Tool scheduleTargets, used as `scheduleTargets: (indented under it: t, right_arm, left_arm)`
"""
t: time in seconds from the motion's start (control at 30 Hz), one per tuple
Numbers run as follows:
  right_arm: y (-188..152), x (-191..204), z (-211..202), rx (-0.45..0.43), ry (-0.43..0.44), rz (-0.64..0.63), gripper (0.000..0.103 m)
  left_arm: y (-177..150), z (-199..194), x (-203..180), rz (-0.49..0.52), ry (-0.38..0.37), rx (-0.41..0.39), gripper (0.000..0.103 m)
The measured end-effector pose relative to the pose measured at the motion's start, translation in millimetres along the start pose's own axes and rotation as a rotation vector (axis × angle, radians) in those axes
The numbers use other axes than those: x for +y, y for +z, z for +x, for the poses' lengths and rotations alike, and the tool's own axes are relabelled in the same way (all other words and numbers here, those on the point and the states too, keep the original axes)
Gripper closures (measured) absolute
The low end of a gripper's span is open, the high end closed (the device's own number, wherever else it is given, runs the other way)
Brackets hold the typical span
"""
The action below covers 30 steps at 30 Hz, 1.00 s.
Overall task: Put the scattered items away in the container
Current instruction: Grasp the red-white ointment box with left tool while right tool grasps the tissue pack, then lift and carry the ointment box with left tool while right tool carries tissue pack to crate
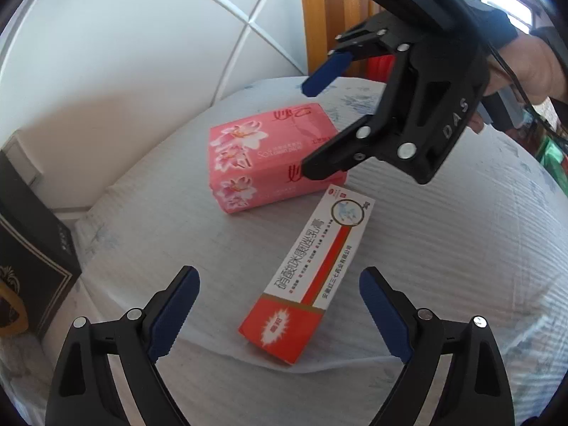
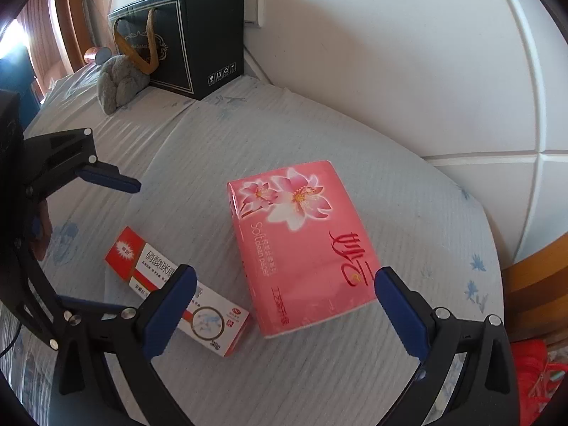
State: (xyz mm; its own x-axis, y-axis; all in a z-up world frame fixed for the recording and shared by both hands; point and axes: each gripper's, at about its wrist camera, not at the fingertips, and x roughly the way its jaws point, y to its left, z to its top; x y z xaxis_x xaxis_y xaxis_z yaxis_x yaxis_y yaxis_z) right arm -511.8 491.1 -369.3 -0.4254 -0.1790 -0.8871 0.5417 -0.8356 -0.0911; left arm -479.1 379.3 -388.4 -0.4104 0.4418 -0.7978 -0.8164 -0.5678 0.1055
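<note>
The left gripper (image 1: 280, 314) is spread wide over the near end of the red-and-white box (image 1: 307, 277) on the bed (image 1: 443, 248). Beyond, the right gripper (image 2: 285, 310), also wide apart, hovers at the pink tissue pack (image 2: 301, 245). The black carton (image 2: 198, 35) stands farthest, by the wall.

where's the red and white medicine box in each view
Left wrist: the medicine box lies at lower centre, between this hand-held gripper's fingers.
Right wrist: the medicine box lies at lower left, partly behind this hand-held gripper's left finger.
Shared landmark: the pink tissue pack beside it.
</note>
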Motion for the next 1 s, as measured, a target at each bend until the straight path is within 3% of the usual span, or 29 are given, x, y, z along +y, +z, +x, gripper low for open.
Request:
scheduleTargets:
  t: [0.2, 0.3, 0.37, 0.47, 0.67, 1.0]
  right_arm:
    - [10.5, -6.0, 26.7, 0.045, -0.041, -0.014, 0.000]
    - [12.2, -11.7, 34.1, 0.070, -0.060, -0.001, 0.000]
    - [13.0, -10.3, 37.9, 0.080, -0.058, -0.009, 0.000]
    - [13.7, -13.3, 39.7, 0.086, -0.056, 0.001, 0.002]
    - [11.0, -11.6, 33.3, 0.097, -0.066, 0.025, 0.014]
    - [-20.4, 20.7, -13.0, 0.060, -0.044, 0.132, 0.015]
  left_arm:
    - [0.5, 23.0, -10.4, -0.019, -0.041, 0.040, 0.011]
    - [-2.4, 28.2, -14.5, -0.041, -0.077, 0.063, 0.029]
    - [-4.1, 28.7, -16.4, -0.052, -0.091, 0.073, 0.052]
    - [-7.0, 23.9, -20.7, -0.070, -0.109, 0.067, 0.058]
    - [-15.6, 8.6, -29.5, -0.109, -0.120, 0.048, 0.061]
    - [-25.7, -42.1, -48.8, -0.193, -0.070, 0.034, 0.062]
